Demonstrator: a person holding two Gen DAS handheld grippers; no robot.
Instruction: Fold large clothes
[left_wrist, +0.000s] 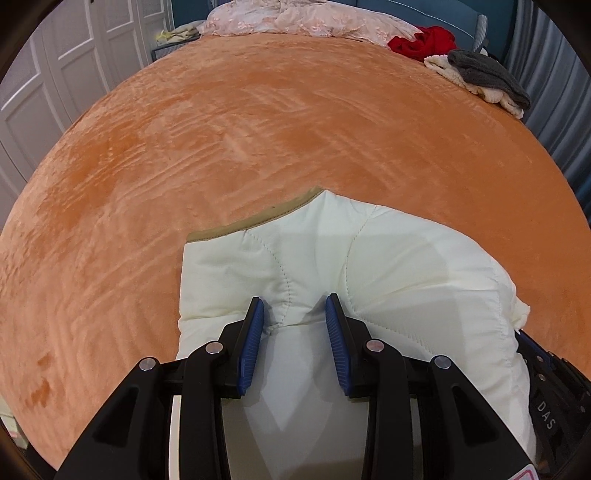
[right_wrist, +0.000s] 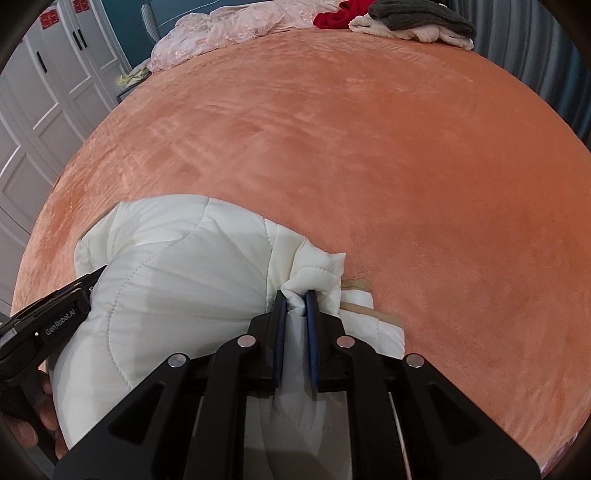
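Between both grippers' fingers (left_wrist: 258, 314) bunches the white quilted jacket (left_wrist: 388, 258).

Bedroom, seen over my bed with the orange plush cover.

The orange bedspread (left_wrist: 295, 129) fills nearly all I see, its nap brushed into streaks under even indoor light. To my left stand white panelled wardrobe doors (right_wrist: 44, 110) with dark handles and small red stickers near the top. At the far end a teal headboard (left_wrist: 424, 14) backs a pink lace quilt (left_wrist: 306, 20). Grey-blue curtains (left_wrist: 554, 110) hang along my right. Far corner: a red garment (left_wrist: 424, 40), grey and cream knits (left_wrist: 487, 77) heaped together.
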